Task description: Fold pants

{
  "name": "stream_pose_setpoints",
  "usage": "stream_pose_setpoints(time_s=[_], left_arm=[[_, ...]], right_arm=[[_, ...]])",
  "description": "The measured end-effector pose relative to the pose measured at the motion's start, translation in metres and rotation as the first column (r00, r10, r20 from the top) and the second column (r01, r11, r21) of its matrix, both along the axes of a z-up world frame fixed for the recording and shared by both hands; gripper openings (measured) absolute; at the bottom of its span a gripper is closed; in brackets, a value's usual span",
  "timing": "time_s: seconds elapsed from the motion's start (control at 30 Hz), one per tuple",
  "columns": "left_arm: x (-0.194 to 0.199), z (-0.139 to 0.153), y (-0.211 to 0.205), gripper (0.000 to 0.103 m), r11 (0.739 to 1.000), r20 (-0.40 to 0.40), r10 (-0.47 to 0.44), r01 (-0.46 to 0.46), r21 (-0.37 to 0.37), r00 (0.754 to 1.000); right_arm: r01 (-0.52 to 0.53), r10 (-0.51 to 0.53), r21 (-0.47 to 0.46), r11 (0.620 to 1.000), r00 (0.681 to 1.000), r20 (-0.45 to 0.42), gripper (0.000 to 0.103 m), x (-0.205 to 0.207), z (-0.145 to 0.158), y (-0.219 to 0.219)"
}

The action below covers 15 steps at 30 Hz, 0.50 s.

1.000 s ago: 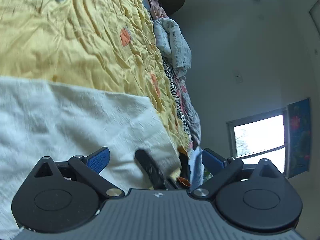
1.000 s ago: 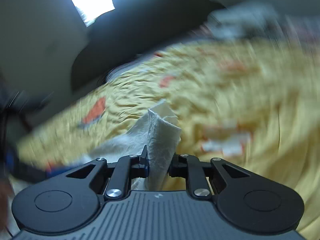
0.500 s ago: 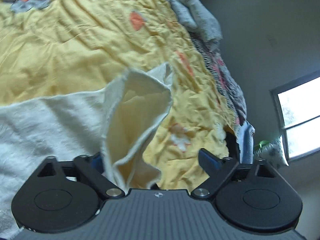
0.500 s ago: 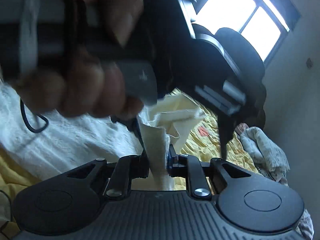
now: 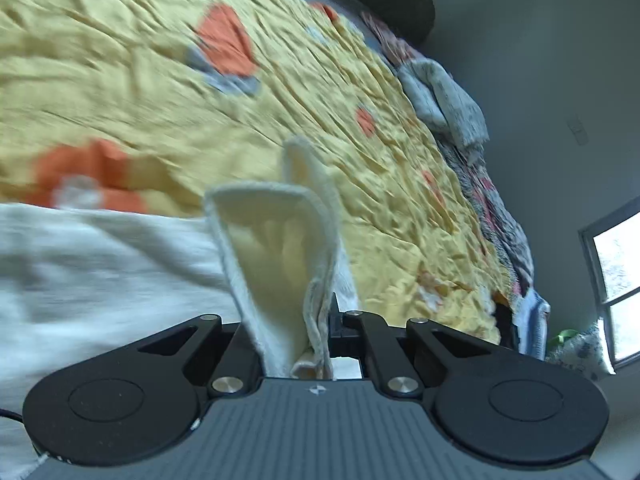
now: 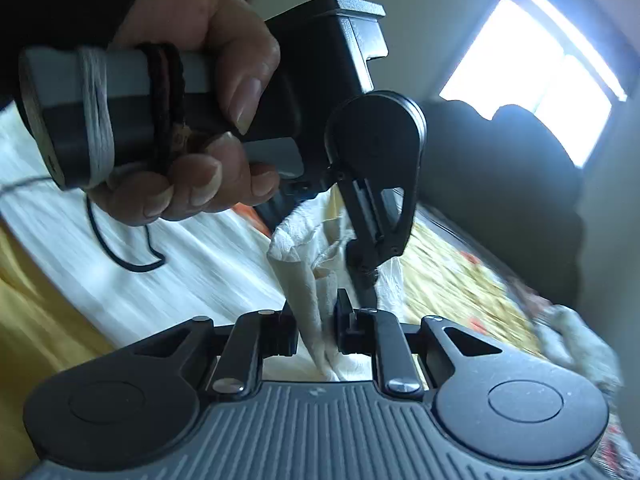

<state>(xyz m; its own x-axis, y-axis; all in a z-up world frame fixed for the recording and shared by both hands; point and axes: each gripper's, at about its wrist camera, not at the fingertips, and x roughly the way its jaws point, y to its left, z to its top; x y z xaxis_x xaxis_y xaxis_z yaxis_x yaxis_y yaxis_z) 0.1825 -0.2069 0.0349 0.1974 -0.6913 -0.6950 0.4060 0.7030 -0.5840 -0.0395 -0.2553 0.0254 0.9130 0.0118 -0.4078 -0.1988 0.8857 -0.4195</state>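
A fold is judged to be under way: an edge of the cream pants (image 5: 280,248) is pinched in the left claw (image 5: 316,320), and a second bunch in the right claw (image 6: 316,320), just beside the left. The body of the pants trails left of both claws across the yellow bed (image 5: 160,92), its long axis not fully visible. Next, both held edges should be carried together over the flat part.

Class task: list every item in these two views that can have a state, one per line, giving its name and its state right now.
Left claw: shut on cream fabric.
Right claw: shut on cream fabric.
Cream-white textured fabric pants: one edge lifted and bunched, the rest lying flat.
Yellow quilted bedspread with orange patches: spread out, wrinkled.
Person's hand: gripping the left claw's handle.
Grey crumpled garment: heaped at the bed's edge.
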Motion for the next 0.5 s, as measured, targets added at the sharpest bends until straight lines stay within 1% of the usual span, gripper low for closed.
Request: stream_pose_setpoints(time_s=[0.03,0.1,0.17,0.2,0.27,0.33,0.4,0.47,0.5], left_arm=[[0.000,0.002,0.016,0.007,1.000,0.014,0.015,-0.015,0.019,1.000],[0.004,-0.003,0.048,0.007,0.995,0.025,0.048,-0.050,0.085,0.999],[0.010,-0.020,0.078,0.007,0.981,-0.010,0.117,-0.114,0.156,0.993],[0.010,-0.026,0.090,0.007,0.976,-0.019,0.139,-0.134,0.172,0.990],[0.009,-0.031,0.110,0.007,0.971,-0.026,0.174,-0.167,0.168,0.984],[0.003,-0.026,0.122,0.007,0.971,0.001,0.184,-0.182,0.155,0.983],[-0.001,-0.020,0.132,0.007,0.971,0.026,0.195,-0.196,0.134,0.981],[0.002,-0.020,0.142,0.008,0.969,0.029,0.217,-0.219,0.115,0.976],[0.006,-0.023,0.145,0.025,0.965,0.028,0.233,-0.234,0.118,0.972]], right_arm=[[-0.035,0.035,0.022,0.999,0.999,-0.013,0.016,0.002,0.000,0.011],[-0.094,0.098,0.062,0.994,0.993,-0.062,0.016,0.011,-0.006,0.031],[-0.142,0.152,0.095,0.985,0.982,-0.113,0.016,0.020,-0.016,0.049],[-0.162,0.174,0.097,0.982,0.976,-0.131,0.016,0.020,-0.019,0.060],[-0.192,0.203,0.085,0.978,0.969,-0.143,0.017,0.019,-0.021,0.075],[-0.214,0.225,0.086,0.973,0.964,-0.140,0.017,0.017,-0.018,0.081],[-0.222,0.232,0.085,0.971,0.964,-0.133,0.017,0.019,-0.013,0.089],[-0.212,0.219,0.070,0.975,0.968,-0.122,0.018,0.021,-0.014,0.097],[-0.201,0.208,0.060,0.978,0.969,-0.131,0.021,0.025,-0.016,0.101]])
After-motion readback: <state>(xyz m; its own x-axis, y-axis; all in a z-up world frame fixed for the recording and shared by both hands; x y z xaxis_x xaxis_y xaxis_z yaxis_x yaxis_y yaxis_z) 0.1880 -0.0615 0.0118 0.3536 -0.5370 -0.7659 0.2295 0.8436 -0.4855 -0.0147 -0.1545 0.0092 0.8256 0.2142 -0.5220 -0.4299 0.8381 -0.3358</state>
